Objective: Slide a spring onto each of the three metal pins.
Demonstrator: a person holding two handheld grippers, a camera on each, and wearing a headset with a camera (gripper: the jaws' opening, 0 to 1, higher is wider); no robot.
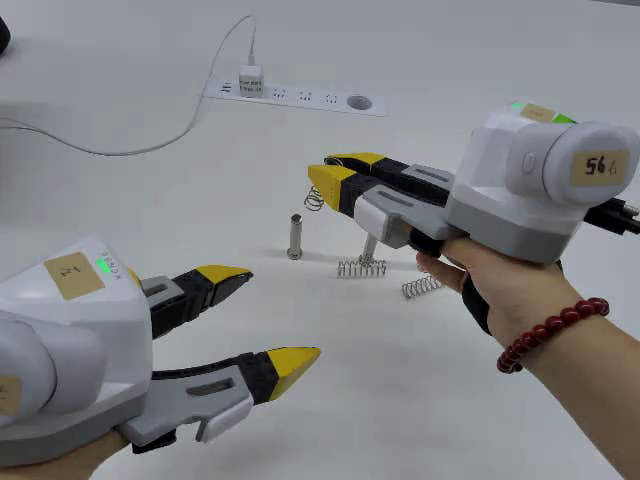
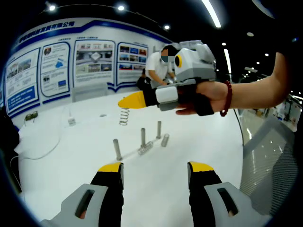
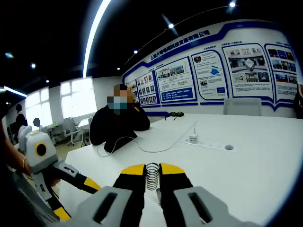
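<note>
On a white showroom tabletop, the right gripper pinched a spring aloft near three bare pins mid-tabletop; two more springs lay beside them. The left gripper hung spread near the near edge. The spring likely needed holding upright, centred over a pin, before lowering.

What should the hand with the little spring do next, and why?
Probably move the right gripper across and down so the spring lines up over the top of the nearest pin. The spring is pinched at the jaw tips, clear of the table, and that pin stands upright and bare, just below it.
</note>
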